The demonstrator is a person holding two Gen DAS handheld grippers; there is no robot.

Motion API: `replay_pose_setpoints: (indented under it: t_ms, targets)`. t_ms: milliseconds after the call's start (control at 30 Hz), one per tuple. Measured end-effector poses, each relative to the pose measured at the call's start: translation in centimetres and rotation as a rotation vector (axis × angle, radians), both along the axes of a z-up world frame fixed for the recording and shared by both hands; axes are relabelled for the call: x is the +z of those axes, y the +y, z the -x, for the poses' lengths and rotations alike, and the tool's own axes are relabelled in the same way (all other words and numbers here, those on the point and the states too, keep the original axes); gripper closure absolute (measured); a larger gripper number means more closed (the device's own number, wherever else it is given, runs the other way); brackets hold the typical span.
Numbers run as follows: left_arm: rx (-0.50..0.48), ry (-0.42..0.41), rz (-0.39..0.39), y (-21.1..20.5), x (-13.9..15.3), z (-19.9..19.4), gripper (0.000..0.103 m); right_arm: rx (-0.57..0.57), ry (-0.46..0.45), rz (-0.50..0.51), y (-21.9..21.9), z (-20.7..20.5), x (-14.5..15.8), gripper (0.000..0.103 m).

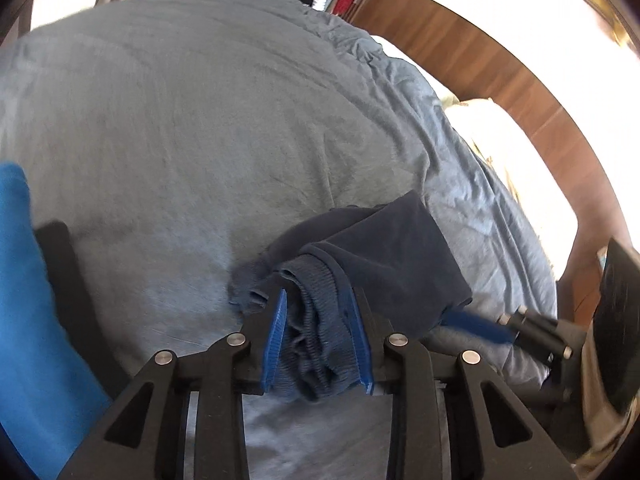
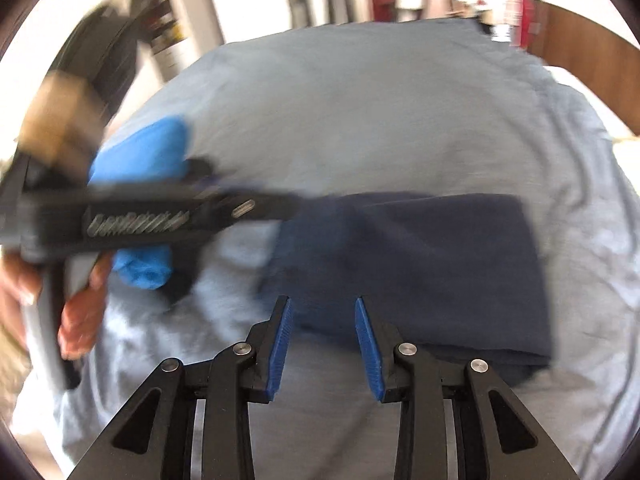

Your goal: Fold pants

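Pale blue bedding [image 1: 192, 128] covers the bed I am working over, with a wooden headboard [image 1: 460, 52] behind. Folded navy pants [image 2: 408, 264] lie flat on it. My left gripper [image 1: 318, 300] has the ribbed waistband bunched between its blue pads, though I cannot tell whether they pinch it. My right gripper [image 2: 323, 304] sits parted at the near edge, grasping nothing.

Bed [image 2: 360, 112], grey-blue sheet – folded navy pants [image 2: 420, 264], blue cloth [image 2: 148, 148].
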State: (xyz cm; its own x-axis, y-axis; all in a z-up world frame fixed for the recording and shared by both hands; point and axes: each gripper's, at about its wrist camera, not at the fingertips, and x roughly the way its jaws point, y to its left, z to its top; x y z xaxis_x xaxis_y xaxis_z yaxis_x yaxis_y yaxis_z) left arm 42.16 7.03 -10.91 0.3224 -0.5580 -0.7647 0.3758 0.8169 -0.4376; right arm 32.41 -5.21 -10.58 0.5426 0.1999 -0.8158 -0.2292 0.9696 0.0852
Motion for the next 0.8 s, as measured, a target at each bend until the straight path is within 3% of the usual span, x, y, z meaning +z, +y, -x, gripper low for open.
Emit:
replay_pose_setpoints:
  t_ms: [167, 367, 433, 533, 700, 800]
  targets:
    - [0.049, 0.045, 0.011, -0.3, -2.1, -0.8, 0.072, -0.153, 0.004, 0.015, -4.8, -2.1, 0.3, 0.069]
    - [0.053, 0.102, -0.004, -1.2, -4.5, -1.3, 0.072, -0.223, -0.006, 0.048, -6.9, -3.1, 0.0, 0.069]
    - [0.070, 0.116, 0.001, -1.0, -5.0, -1.3, 0.084, -0.248, 0.004, 0.042, -7.1, -3.4, -0.3, 0.069]
    - [0.085, 0.107, 0.022, -0.3, -4.5, -0.9, 0.097, -0.281, 0.026, 0.032, -7.6, -3.8, -0.9, 0.069]
    - [0.108, 0.021, 0.014, 0.5, -1.5, 0.1, 0.097, -0.286, 0.025, 0.038, -8.3, -3.8, -0.9, 0.069]
    - [0.126, 0.035, -0.010, 1.0, -2.3, -0.4, 0.097, -0.291, 0.010, 0.038, -8.4, -3.8, -0.6, 0.069]
